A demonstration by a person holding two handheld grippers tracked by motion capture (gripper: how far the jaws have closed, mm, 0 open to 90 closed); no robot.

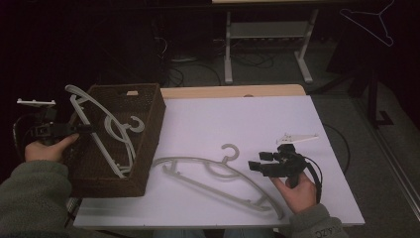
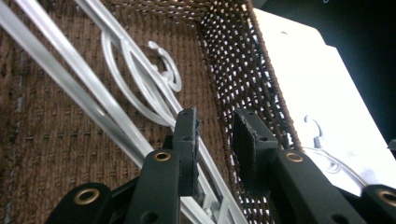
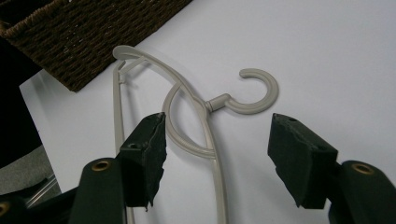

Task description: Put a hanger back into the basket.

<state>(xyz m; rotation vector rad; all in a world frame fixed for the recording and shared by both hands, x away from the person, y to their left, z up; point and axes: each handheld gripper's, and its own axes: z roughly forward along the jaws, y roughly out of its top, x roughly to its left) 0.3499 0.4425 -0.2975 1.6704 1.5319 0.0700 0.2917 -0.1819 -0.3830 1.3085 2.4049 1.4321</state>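
Observation:
A brown wicker basket [image 1: 154,124] [image 2: 233,70] stands at the left of the white table [image 1: 237,119]. A white hanger [image 1: 118,136] [image 2: 84,79] leans inside it, one end poking above the left rim. My left gripper [image 1: 89,129] [image 2: 215,135] reaches over that rim, open by a narrow gap, with the hanger's bar running under its jaws. A second pale hanger [image 1: 218,173] [image 3: 210,140] lies flat on the table, its left end against the basket. My right gripper [image 1: 255,164] [image 3: 218,123] hovers wide open over this hanger's neck, just below the hook [image 3: 261,93].
Beyond the table's far edge stands a white desk frame [image 1: 267,34] with cables on the floor. A thin wire hanger [image 1: 376,22] hangs in the dark at the upper right. The table's right half [image 1: 297,119] is bare.

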